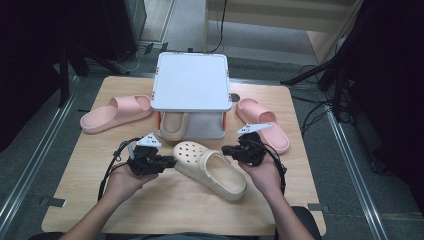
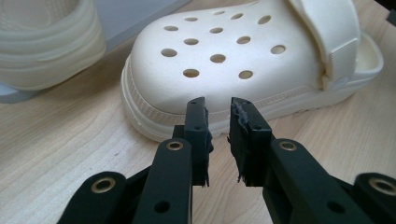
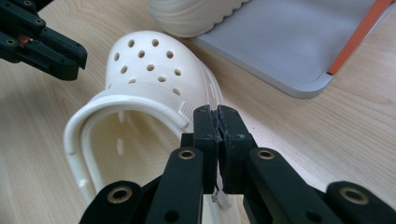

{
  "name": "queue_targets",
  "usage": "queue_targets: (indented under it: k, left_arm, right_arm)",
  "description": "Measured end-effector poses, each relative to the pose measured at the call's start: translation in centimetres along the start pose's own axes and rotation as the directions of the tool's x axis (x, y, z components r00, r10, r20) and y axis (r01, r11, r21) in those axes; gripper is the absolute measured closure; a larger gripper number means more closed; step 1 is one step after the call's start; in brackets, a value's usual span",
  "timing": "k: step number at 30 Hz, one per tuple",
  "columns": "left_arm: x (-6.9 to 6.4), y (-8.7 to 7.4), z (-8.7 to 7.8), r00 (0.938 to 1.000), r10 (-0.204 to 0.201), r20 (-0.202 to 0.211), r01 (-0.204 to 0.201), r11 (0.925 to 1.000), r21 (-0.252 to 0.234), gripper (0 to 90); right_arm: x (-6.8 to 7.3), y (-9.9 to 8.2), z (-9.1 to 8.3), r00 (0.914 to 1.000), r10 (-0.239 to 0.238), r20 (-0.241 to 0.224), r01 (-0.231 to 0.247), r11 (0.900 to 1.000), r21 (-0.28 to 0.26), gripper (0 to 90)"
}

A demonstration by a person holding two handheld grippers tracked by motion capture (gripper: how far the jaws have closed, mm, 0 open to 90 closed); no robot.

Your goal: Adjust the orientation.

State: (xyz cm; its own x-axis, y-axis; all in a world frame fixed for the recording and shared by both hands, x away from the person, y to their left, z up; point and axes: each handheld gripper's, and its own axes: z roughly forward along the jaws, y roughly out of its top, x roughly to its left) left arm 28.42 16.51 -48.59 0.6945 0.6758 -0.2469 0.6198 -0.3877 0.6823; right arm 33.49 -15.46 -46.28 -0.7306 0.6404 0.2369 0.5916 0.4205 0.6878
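Where high view looks down, cream clog (image 1: 210,169) lies mid-table between my left gripper (image 1: 169,162) and right gripper (image 1: 227,149). Left gripper view: jaws narrowly apart, empty, beside toe. Right gripper view: jaws closed together, beside clog's edge; whether pinching it, cannot tell.

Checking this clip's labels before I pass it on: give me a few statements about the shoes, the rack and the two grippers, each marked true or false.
1. The cream clog lies on the table between the two grippers. True.
2. The left gripper is clamped on the clog's toe. False: its jaws stand slightly apart, just short of the toe, with nothing between them.
3. The right gripper has its jaws together. True; they sit at the clog's side rim.
4. Both pink slides lie on the same side of the white rack. False: one pink slide lies left of it, the other pink slide right.
5. The rack's lower shelf is bare. False: a second cream clog sits there.
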Motion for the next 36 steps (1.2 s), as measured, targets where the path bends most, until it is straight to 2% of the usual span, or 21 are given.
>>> queue_targets:
  k: [2, 4, 9, 13, 25, 36]
  left_arm:
    - [0.0, -0.1, 0.3, 1.0, -0.005, 0.004, 0.005, 1.0, 0.005, 76.9]
    - [0.0, -0.2, 0.6, 0.9999, -0.007, 0.008, 0.007, 0.9999, 0.015, 76.9]
    - [-0.1, -0.3, 1.4, 1.0, -0.005, 0.005, 0.005, 0.9996, 0.028, 76.9]
    - [-0.3, -0.4, 1.9, 0.9999, 0.0, 0.011, 0.0, 0.9995, 0.032, 76.6]
    - [-0.1, 0.0, 2.4, 0.9999, 0.009, 0.01, -0.01, 0.9996, 0.028, 76.5]
    - [0.8, 1.3, 3.3, 0.9994, 0.008, 0.034, -0.009, 0.9995, 0.031, 76.1]
  right_arm:
    - [-0.1, 0.1, 0.4, 1.0, 0.002, -0.006, -0.002, 1.0, 0.003, 88.8]
    - [-0.2, 0.3, 0.9, 0.9998, -0.017, 0.006, 0.017, 0.9998, 0.006, 88.8]
    - [-0.8, 0.4, 1.6, 0.9999, 0.006, -0.011, -0.006, 0.9998, 0.02, 88.8]
    - [-0.8, 0.4, 2.1, 0.9999, -0.003, -0.012, 0.003, 0.9996, 0.028, 89.0]
    - [-0.1, 0.1, 1.7, 0.9997, -0.01, 0.023, 0.009, 0.9989, 0.047, 88.9]
    - [1.0, -1.4, 0.7, 0.9989, 0.0, 0.047, -0.002, 0.9996, 0.028, 90.0]
